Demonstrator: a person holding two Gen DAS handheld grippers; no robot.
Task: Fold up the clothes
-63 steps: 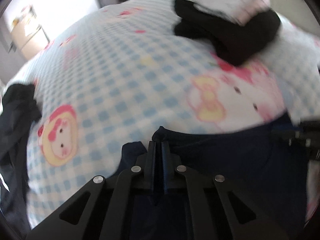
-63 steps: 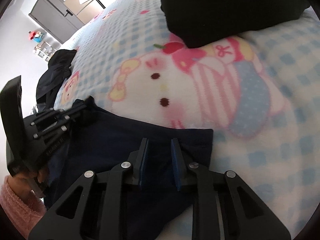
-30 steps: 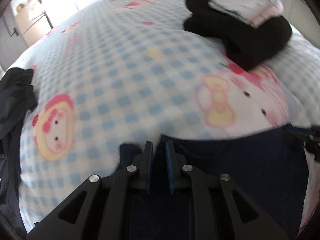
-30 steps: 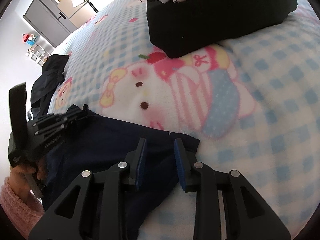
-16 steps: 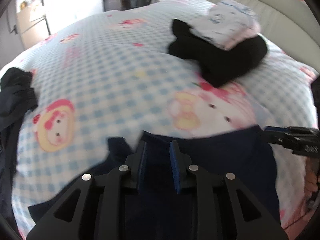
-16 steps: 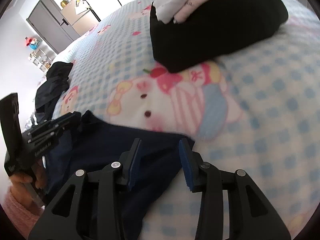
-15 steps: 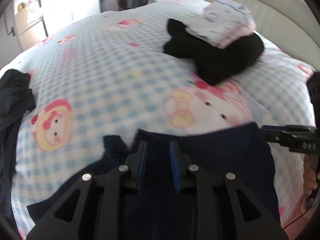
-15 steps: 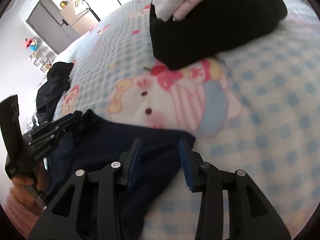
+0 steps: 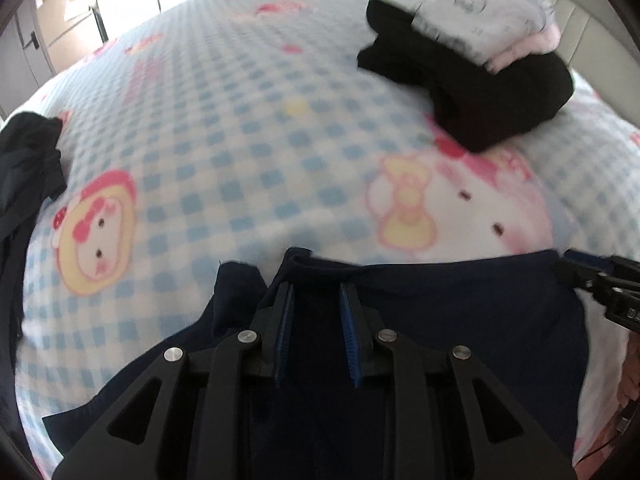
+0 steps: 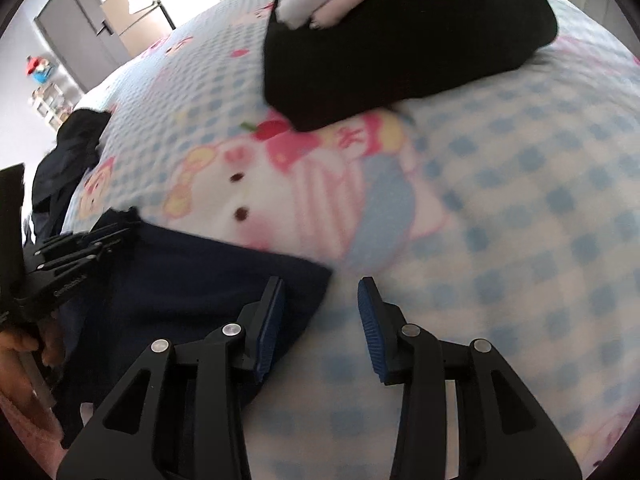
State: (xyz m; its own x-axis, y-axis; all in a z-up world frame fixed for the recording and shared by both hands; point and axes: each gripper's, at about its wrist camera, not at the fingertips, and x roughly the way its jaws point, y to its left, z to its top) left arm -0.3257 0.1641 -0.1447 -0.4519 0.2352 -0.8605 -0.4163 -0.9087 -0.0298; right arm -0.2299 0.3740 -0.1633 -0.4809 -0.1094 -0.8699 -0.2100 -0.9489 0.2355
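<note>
A navy garment (image 9: pixel 460 320) lies flat on the checked cartoon blanket (image 9: pixel 240 120), its far edge running across the left wrist view. My left gripper (image 9: pixel 317 288) hovers over the collar end of that edge, open, pads clear of the cloth. My right gripper (image 10: pixel 320 282) is open too: its left finger is over the navy garment's (image 10: pixel 192 272) far right corner, its right finger over bare blanket. The right gripper (image 9: pixel 600 284) shows at the garment's right end, and the left gripper (image 10: pixel 92 240) shows at its left end.
A folded black garment (image 9: pixel 480 80) with white and pink folded clothes (image 9: pixel 488 8) on top sits at the far right of the bed. A dark crumpled garment (image 9: pixel 24 168) lies at the bed's left edge. Cabinets (image 10: pixel 92 28) stand beyond the bed.
Both grippers were shut on the navy garment's far edge and have opened. The garment now rests on the blanket. The right gripper has slid to the corner.
</note>
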